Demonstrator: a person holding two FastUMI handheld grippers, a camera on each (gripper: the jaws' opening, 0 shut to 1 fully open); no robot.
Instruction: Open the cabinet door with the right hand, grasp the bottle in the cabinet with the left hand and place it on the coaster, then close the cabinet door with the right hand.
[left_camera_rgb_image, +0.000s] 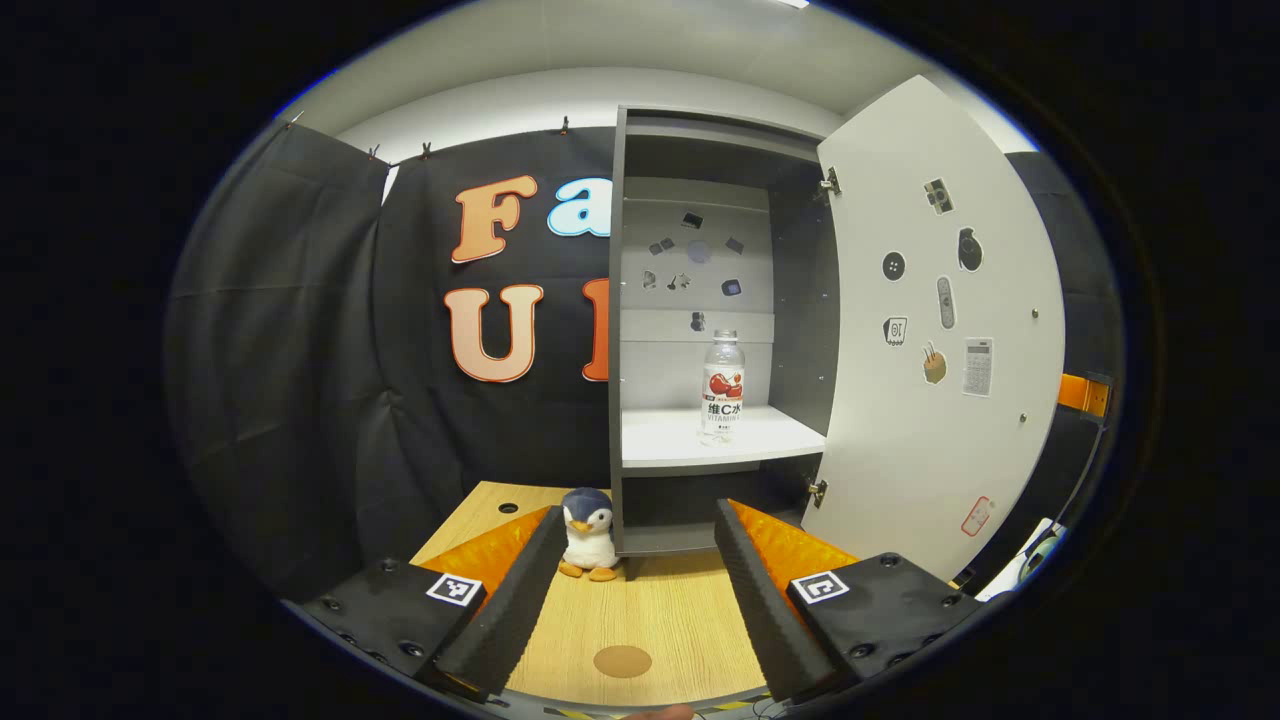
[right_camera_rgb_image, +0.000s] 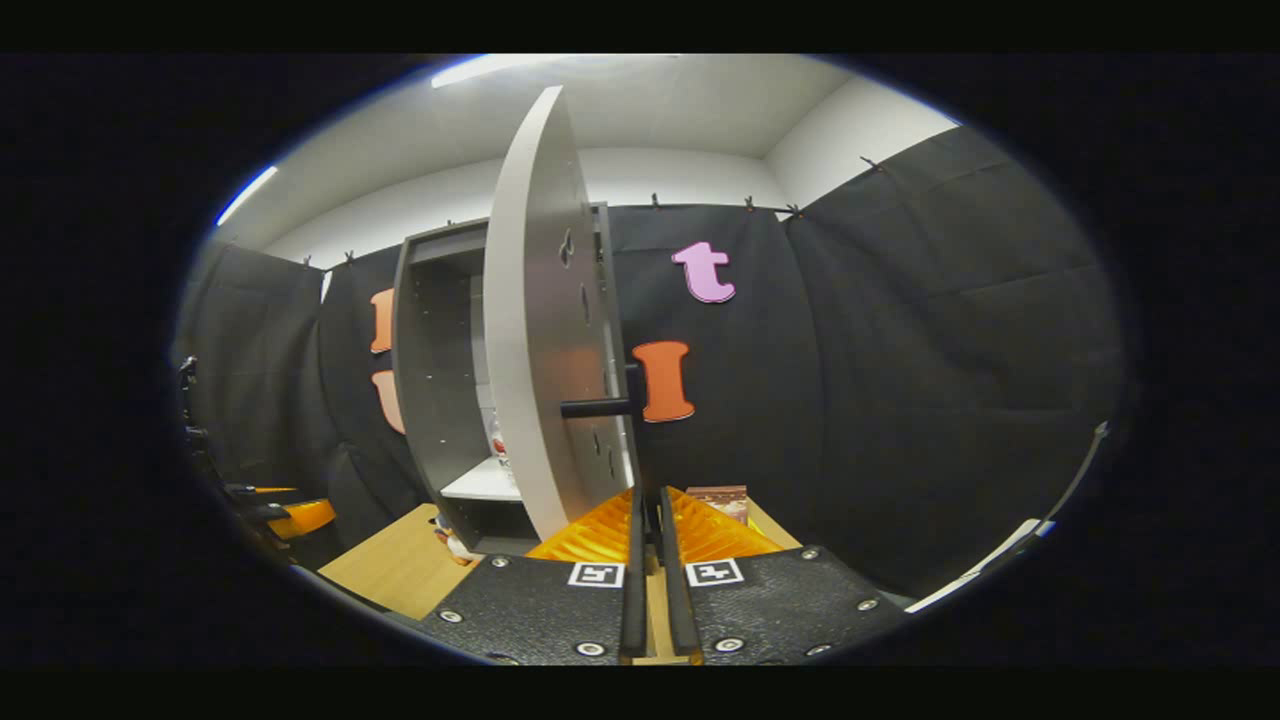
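The grey cabinet (left_camera_rgb_image: 716, 160) stands with its white door (left_camera_rgb_image: 940, 330) swung wide to the right. A clear bottle (left_camera_rgb_image: 722, 388) with a red-and-white label stands upright on the white shelf (left_camera_rgb_image: 660, 440). On the wooden table (left_camera_rgb_image: 680, 610) near the front lies a round brown coaster (left_camera_rgb_image: 622, 661). My left gripper (left_camera_rgb_image: 640, 512) is open, low over the table, short of the cabinet and holding nothing. In the right gripper view the door (right_camera_rgb_image: 530, 330) shows edge-on with its black handle (right_camera_rgb_image: 600, 407). My right gripper (right_camera_rgb_image: 648, 495) is shut just below that handle, with nothing between its fingers.
A small penguin plush (left_camera_rgb_image: 588, 535) sits at the cabinet's lower left corner, beside my left finger. Stickers dot the door's inner face and the cabinet's back wall. A small box (right_camera_rgb_image: 718, 500) lies on the table beyond my right gripper. Black cloth walls surround the booth.
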